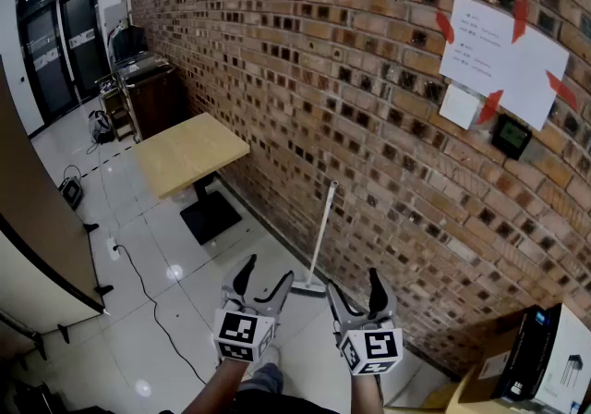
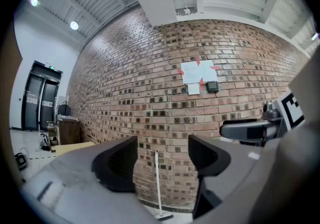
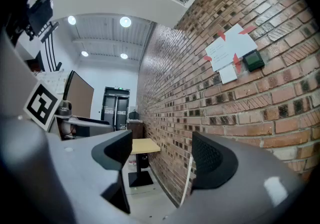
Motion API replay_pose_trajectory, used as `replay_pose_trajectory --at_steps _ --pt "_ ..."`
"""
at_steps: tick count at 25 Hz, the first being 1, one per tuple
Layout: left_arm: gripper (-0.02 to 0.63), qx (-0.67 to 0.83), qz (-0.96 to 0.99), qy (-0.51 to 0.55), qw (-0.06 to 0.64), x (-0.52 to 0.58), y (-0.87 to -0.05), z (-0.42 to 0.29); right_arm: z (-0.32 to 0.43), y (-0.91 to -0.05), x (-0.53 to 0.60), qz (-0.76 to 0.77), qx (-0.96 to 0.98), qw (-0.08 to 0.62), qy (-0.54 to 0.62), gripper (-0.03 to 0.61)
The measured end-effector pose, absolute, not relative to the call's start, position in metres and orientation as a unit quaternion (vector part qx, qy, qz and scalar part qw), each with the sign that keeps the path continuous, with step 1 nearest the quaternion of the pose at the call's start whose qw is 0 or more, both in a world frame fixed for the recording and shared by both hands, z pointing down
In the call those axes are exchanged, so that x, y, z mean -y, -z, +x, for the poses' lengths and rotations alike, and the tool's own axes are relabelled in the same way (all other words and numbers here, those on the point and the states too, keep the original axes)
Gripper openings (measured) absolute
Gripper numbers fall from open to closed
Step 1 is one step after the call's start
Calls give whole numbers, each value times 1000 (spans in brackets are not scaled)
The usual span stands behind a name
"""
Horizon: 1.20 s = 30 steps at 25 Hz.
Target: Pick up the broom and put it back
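A broom [image 1: 320, 237] with a thin white handle leans upright against the brick wall, its flat head on the floor. In the left gripper view the broom [image 2: 158, 183] shows in the gap between the jaws, far ahead. In the right gripper view the broom handle [image 3: 187, 189] peeks out beside the right jaw. My left gripper [image 1: 263, 278] is held level and open, short of the broom, nothing between its jaws. My right gripper [image 1: 355, 290] is open too and empty, just right of the broom head.
A light wooden table [image 1: 189, 153] on a black pedestal stands by the wall further left. Papers taped with red tape [image 1: 499, 61] and a small black device hang on the brick wall. A cardboard box [image 1: 545, 366] sits at bottom right. A black cable runs over the white floor tiles.
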<state>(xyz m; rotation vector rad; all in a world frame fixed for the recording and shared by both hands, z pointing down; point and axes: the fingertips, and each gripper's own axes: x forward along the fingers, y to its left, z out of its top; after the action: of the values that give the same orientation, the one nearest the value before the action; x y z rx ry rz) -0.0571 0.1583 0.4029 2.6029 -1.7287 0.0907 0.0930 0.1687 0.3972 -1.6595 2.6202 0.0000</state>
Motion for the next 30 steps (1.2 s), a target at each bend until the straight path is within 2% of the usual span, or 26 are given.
replay_pose_trajectory --at_steps 8,13,22,30 --pt "321 543 840 -12 -10 -54 -379 -110 41 -371 -69 -545 -838 22 -20 360" --pt "320 527 849 -17 13 -14 -398 -126 15 -381 -32 -552 -834 -3 -19 359" --pt "321 506 862 -30 27 49 -419 -105 37 -401 24 -572 -820 -10 7 353" --pt "319 476 878 -38 20 112 -416 -35 81 -395 70 -575 -818 10 2 330"
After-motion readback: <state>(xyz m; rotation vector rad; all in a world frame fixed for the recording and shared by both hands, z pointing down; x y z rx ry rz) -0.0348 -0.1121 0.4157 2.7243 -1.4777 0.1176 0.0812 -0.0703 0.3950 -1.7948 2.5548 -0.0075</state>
